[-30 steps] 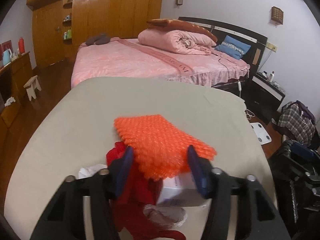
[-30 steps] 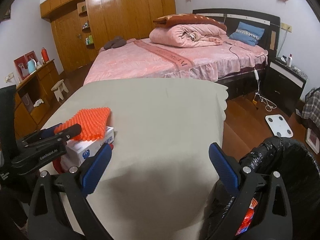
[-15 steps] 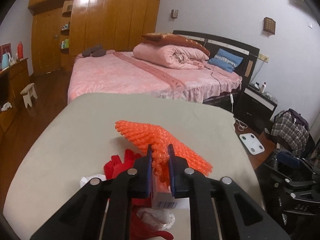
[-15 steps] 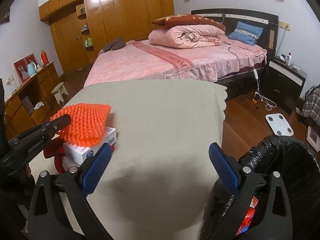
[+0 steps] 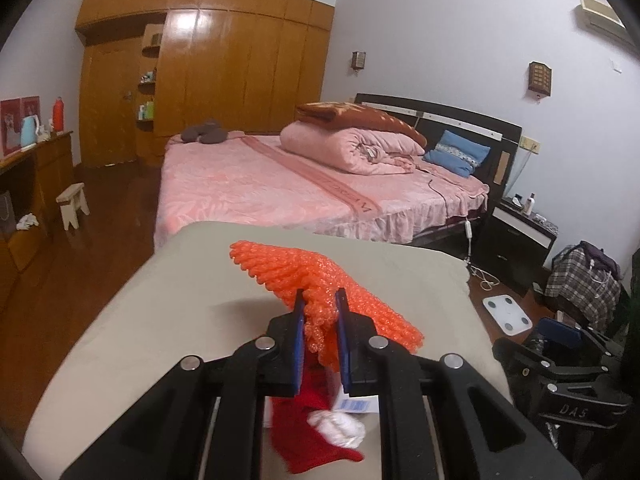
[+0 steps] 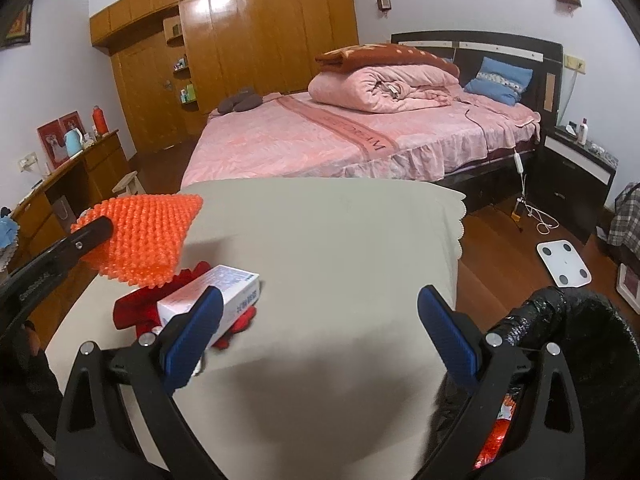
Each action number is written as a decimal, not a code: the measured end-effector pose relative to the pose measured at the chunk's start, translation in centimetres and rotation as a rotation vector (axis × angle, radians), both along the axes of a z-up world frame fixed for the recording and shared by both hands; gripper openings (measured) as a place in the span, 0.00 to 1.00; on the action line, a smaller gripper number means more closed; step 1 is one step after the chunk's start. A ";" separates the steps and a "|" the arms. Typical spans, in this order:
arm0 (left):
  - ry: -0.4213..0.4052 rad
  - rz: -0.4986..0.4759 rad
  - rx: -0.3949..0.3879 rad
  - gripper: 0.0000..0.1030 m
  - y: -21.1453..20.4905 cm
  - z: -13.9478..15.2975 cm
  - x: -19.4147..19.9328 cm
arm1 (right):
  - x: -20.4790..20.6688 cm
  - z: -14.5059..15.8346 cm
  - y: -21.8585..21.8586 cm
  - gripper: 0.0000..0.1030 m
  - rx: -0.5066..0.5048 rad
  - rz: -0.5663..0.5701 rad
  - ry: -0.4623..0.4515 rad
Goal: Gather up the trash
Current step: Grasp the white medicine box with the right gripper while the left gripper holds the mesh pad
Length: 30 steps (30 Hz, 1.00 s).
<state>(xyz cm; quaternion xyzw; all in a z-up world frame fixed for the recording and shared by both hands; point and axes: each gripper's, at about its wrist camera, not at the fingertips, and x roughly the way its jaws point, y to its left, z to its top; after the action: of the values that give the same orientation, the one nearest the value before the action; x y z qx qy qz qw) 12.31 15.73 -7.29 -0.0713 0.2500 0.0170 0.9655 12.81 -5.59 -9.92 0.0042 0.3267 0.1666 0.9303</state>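
My left gripper [image 5: 319,308] is shut on a sheet of orange bubble wrap [image 5: 316,276] and holds it up off the beige table [image 5: 160,320]; the same orange bubble wrap [image 6: 148,236] hangs in the air at the left of the right wrist view. Under it lie a red cloth [image 5: 312,440], a crumpled white tissue [image 5: 338,426] and a white and blue box [image 6: 224,296]. My right gripper [image 6: 316,332] stands open and empty over the table's near edge. A black-lined trash bin [image 6: 580,360] with red wrappers inside stands at the lower right.
A pink bed [image 6: 360,136] with a rolled quilt lies beyond the table. A white scale [image 6: 564,264] and a charger cable lie on the wooden floor to the right. A black nightstand [image 6: 580,172], a wardrobe [image 6: 240,48], a dresser and a stool ring the room.
My left gripper shut on the orange bubble wrap and lifted it off the white box. The right gripper stayed where it was, open.
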 end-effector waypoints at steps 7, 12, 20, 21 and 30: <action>0.004 0.049 0.024 0.13 2.5 -0.3 -1.7 | -0.4 -0.4 2.3 0.92 0.005 0.014 -0.002; 0.009 0.082 0.031 0.13 4.5 -0.6 -2.6 | -0.4 -1.0 4.6 0.92 0.001 0.023 0.000; 0.032 0.114 0.039 0.13 7.1 -2.2 -3.7 | 0.2 -2.9 8.1 0.92 -0.009 0.045 0.040; 0.035 0.116 0.036 0.13 7.4 -2.4 -3.7 | 0.3 -3.0 8.4 0.92 -0.009 0.048 0.045; 0.053 0.124 0.015 0.13 8.7 -3.5 -3.8 | 1.0 -4.6 11.0 0.92 -0.047 0.086 0.086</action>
<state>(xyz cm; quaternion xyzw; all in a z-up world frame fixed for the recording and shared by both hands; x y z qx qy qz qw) 8.48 24.43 -10.80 -0.0789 0.2706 0.0806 0.9560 13.85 5.41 -14.50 -0.0245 0.3701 0.1987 0.9072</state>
